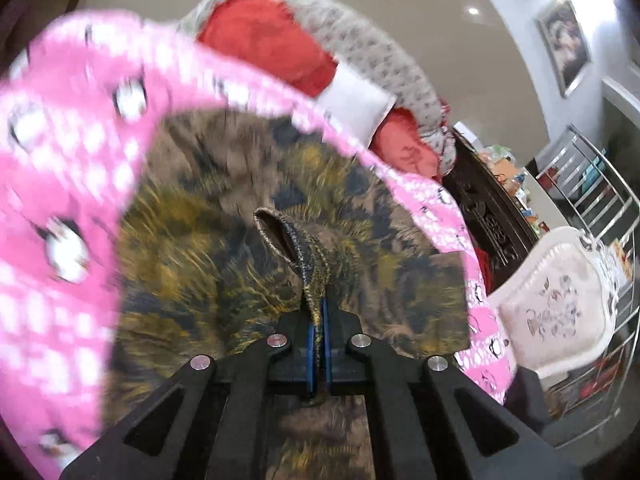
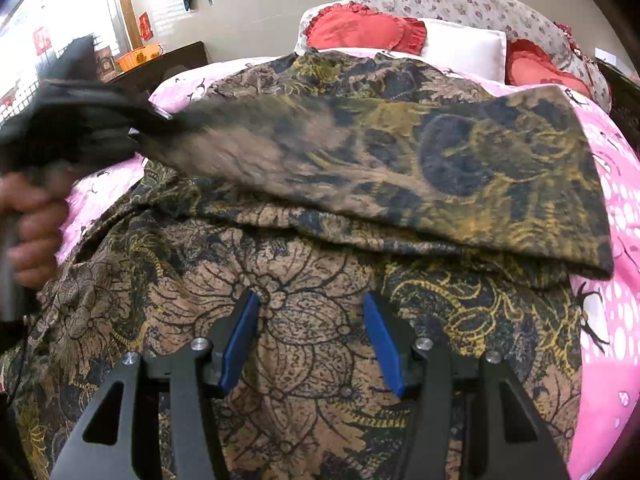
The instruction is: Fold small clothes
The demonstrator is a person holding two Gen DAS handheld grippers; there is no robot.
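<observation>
**L tool pinching garment, R tool spread wide**

L tool is clamped on a fold of the patterned garment, lifting one flap over the rest. R tool sits wide apart w/ garment beneath it. Garment lies on pink bedspread, red pillows behind.
</observation>
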